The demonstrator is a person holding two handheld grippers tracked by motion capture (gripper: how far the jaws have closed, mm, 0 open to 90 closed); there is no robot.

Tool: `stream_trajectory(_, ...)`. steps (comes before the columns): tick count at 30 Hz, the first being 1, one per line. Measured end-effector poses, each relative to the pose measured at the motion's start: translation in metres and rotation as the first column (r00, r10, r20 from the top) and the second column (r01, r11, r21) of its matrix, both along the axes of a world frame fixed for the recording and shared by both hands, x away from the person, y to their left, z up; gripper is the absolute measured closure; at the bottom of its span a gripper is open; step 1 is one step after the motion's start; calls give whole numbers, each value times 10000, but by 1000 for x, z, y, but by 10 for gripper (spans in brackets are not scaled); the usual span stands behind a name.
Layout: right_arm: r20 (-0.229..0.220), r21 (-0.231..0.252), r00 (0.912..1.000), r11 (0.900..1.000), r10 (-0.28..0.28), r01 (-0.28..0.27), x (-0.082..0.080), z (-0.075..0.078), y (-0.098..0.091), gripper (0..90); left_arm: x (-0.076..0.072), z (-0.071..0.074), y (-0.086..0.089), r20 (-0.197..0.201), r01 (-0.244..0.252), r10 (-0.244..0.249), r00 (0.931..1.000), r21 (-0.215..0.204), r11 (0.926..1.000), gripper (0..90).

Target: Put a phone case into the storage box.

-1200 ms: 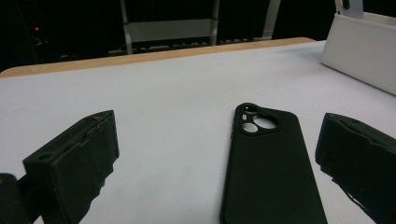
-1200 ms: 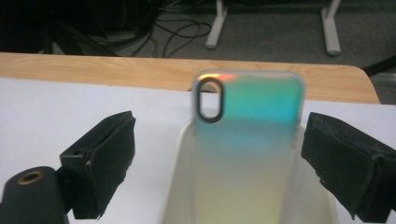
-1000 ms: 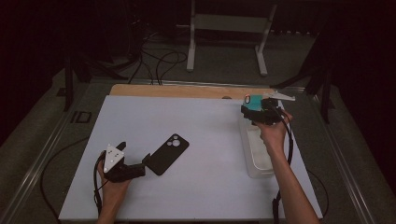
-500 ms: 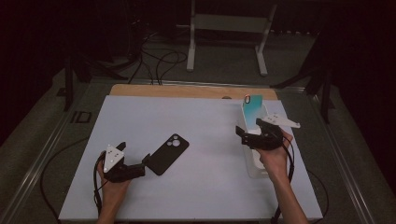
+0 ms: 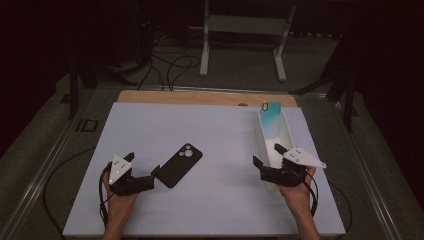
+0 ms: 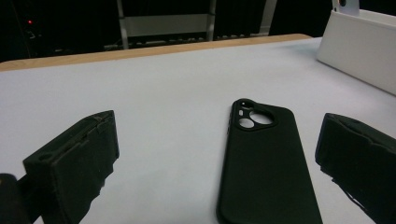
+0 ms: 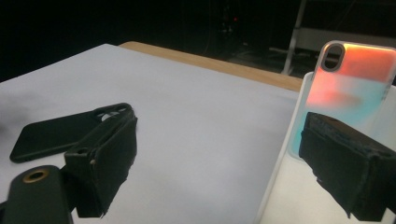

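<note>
A black phone case [image 5: 181,164] lies flat, camera cut-outs up, on the white table [image 5: 210,125]. My left gripper [image 5: 145,167] rests at its near end, open, and the case [image 6: 266,163] lies between the jaws, close to the right one, untouched. A teal-and-orange phone case [image 5: 270,117] stands leaning at the far end of a white bin [image 5: 287,131]. Over the near end of that bin my right gripper [image 5: 268,156] stands open and holds nothing. In the right gripper view the gradient case [image 7: 345,88] rises behind the right jaw, and the black case [image 7: 60,133] lies at the left.
A wooden strip [image 5: 200,97] runs along the table's far edge. Beyond it stand a metal stand [image 5: 245,30] and floor cables [image 5: 165,60]. The white bin [image 6: 359,46] sits at the right in the left gripper view.
My right gripper let go of the teal-and-orange case at the bin's far end, drew back toward the person and now stands open. The left gripper has not moved.
</note>
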State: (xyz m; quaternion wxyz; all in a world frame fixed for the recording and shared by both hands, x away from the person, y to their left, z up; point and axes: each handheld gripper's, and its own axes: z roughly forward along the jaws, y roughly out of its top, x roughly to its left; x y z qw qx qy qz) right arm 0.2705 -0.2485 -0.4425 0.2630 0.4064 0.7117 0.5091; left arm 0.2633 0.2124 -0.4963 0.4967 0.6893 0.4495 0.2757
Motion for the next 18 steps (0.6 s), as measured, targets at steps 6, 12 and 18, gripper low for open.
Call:
stream_trajectory(6,243,275,9996,9996,106,-113,-11,-14,-5,108,-2,5,3,-89,328,-330,9994,-143,9994,0)
stream_trajectory(12,472,266,9988,9995,137,-150,-14,-18,-8,108,-6,9,0,46,536,-537,9985,188,9984,0)
stream_trajectory(18,459,308,9989,9995,83,-97,-13,-20,-9,108,-7,9,-6,-84,802,-799,9968,330,9962,0)
